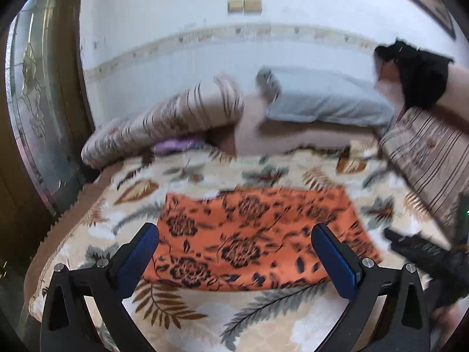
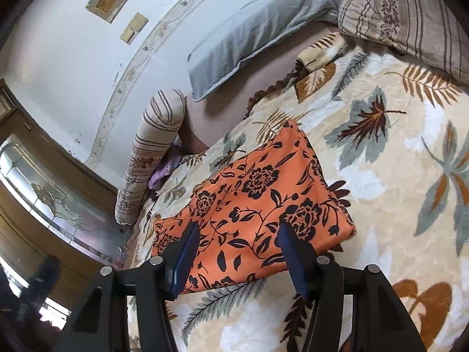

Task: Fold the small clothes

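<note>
Orange cloth point(image 2: 252, 205) folded, near edge hidden | left tool point(image 1: 234, 259), right tool point(image 2: 239, 259) released, empty

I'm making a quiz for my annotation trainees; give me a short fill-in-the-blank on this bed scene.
1. The folded cloth with black flowers is ____ in colour.
2. It lies on a blanket printed with ____.
3. The jaws of the left hand-held gripper and the right hand-held gripper both stand ____, holding nothing.
4. The grey pillow lies near the ____.

Missing words: orange; leaves; open; wall
</note>
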`<action>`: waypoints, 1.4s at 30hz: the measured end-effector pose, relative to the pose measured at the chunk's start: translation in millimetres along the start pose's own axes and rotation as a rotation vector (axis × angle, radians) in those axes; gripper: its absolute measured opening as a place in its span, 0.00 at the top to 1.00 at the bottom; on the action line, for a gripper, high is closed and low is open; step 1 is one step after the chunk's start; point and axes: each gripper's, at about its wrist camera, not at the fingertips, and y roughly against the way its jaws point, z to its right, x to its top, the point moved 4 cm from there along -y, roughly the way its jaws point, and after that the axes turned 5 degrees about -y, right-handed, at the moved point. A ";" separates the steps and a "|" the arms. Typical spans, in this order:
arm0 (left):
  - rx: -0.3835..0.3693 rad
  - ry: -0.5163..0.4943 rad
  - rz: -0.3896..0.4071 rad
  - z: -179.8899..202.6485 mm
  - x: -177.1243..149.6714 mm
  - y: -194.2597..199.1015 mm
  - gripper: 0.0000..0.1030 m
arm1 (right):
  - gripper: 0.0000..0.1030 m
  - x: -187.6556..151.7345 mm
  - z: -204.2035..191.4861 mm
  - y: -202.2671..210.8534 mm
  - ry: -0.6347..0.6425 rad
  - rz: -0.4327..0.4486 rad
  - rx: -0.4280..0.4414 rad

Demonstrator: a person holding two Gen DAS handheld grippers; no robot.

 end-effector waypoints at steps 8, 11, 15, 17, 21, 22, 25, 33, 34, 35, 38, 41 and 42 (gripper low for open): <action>0.131 0.034 -0.304 -61.8 -74.4 -101.8 0.00 | 0.42 -2.2 54.8 -37.5 -0.284 -0.158 -0.004; 0.178 0.051 -0.361 -85.7 -96.9 -124.0 0.00 | 0.39 -6.9 72.9 -49.4 -0.400 -0.202 0.014; 0.218 0.049 -0.403 -105.3 -112.0 -147.8 0.00 | 0.39 -12.4 86.1 -55.7 -0.465 -0.214 -0.008; 0.237 0.037 -0.413 -113.1 -115.9 -159.0 0.00 | 0.38 -13.6 90.0 -56.0 -0.483 -0.210 -0.016; 0.248 0.011 -0.391 -128.5 -112.3 -173.5 0.00 | 0.38 0.0 77.9 -41.2 -0.420 -0.106 0.019; 0.247 0.009 -0.396 -133.1 -112.2 -178.1 0.00 | 0.38 3.5 72.7 -39.3 -0.397 -0.083 0.033; 0.222 0.011 -0.434 -143.2 -116.8 -193.0 0.00 | 0.41 9.1 64.5 -44.7 -0.347 -0.050 0.017; 0.236 -0.054 -0.439 -137.4 -107.6 -180.2 0.00 | 0.51 6.5 84.4 -79.5 -0.419 -0.122 -0.105; 0.236 -0.056 -0.418 -135.0 -105.5 -173.0 0.00 | 0.51 6.6 81.2 -76.5 -0.421 -0.121 -0.072; 0.232 -0.056 -0.398 -132.6 -103.9 -165.7 0.00 | 0.49 5.5 79.0 -74.2 -0.422 -0.124 -0.049; 0.227 -0.046 -0.356 -127.5 -100.2 -148.9 0.00 | 0.44 -5.1 72.6 -67.2 -0.424 -0.163 0.000; 0.224 -0.036 -0.324 -124.9 -96.8 -140.6 0.00 | 0.40 -20.1 71.3 -60.7 -0.456 -0.205 0.033; 0.225 -0.034 -0.326 -124.1 -96.3 -140.9 0.00 | 0.40 -24.7 73.2 -58.6 -0.468 -0.210 0.035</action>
